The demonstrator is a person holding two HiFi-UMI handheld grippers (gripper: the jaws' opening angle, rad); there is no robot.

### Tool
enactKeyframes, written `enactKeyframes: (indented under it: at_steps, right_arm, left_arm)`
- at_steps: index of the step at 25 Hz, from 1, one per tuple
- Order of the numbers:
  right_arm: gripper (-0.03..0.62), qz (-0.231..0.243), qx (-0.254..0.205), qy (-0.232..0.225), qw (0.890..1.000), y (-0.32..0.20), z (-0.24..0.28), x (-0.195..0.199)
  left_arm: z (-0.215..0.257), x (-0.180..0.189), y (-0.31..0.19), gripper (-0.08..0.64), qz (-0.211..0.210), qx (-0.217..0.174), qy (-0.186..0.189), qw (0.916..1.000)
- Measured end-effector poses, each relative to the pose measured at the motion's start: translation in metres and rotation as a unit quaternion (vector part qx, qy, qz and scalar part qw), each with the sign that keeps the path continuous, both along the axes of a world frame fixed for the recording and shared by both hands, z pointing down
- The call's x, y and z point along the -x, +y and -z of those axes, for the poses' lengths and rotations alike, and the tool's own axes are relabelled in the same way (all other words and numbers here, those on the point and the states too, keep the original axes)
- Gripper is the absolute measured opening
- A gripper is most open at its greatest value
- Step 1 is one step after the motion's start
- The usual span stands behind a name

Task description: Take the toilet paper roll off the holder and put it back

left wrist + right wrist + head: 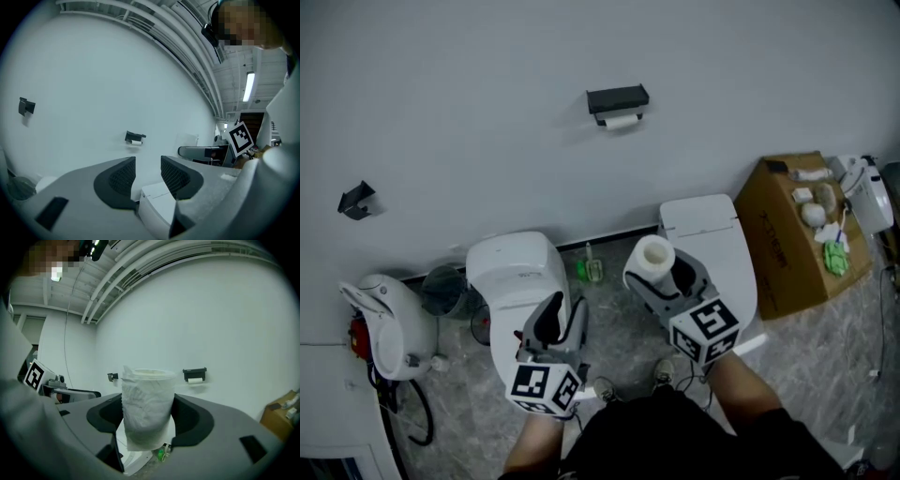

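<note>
Gripping the toilet paper roll (653,254), right gripper (662,277) hides its lower part.

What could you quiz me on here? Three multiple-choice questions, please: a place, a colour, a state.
1. Where is the cardboard box?
A. On a chair.
B. On the floor, right of the right-hand toilet.
C. On a shelf.

2. What colour is the paper holder?
A. White.
B. Red.
C. Black.

3. How is the right tool?
A. Open, empty.
B. Closed on the toilet paper roll.
C. Closed on a bottle.

Answers: B, the head view shows it beside that toilet. C, it is dark against the pale wall. B, the right gripper view shows the roll between the jaws.
</note>
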State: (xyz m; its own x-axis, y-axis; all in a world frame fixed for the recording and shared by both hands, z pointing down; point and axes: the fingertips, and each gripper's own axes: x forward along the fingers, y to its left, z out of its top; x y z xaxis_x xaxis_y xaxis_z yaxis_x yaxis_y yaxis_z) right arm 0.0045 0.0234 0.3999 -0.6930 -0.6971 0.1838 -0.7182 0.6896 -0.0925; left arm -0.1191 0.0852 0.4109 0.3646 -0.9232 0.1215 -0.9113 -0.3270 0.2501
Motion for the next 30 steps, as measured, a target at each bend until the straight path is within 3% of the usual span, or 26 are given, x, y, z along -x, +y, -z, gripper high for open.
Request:
enactKeyframes:
  at_steps: [5, 13, 23, 30]
  right_arm:
    - [0.299, -0.011, -0.005, 0.010, 1.000, 0.022, -0.001, 0.034]
    - [0.299, -0.042, -0.007, 0.022, 0.999, 0.041, -0.003, 0.054]
    - [0.299, -0.076, -0.017, 0.027, 0.997, 0.050, 0.008, 0.044]
    - [0.299, -0.080, -0.020, 0.024, 0.996, 0.033, 0.010, 0.028]
  left_arm:
    - [0.001, 0.034, 0.013, 0.156, -0.016, -0.009, 0.011, 0.9998]
    - [-0.004, 0.055, 0.021, 0.156, -0.051, -0.010, 0.022, 0.9984]
    - [0.003, 0.053, 0.022, 0.156, -0.079, -0.017, 0.028, 0.9964]
    - [0.001, 0.044, 0.009, 0.156, -0.076, -0.018, 0.022, 0.9967]
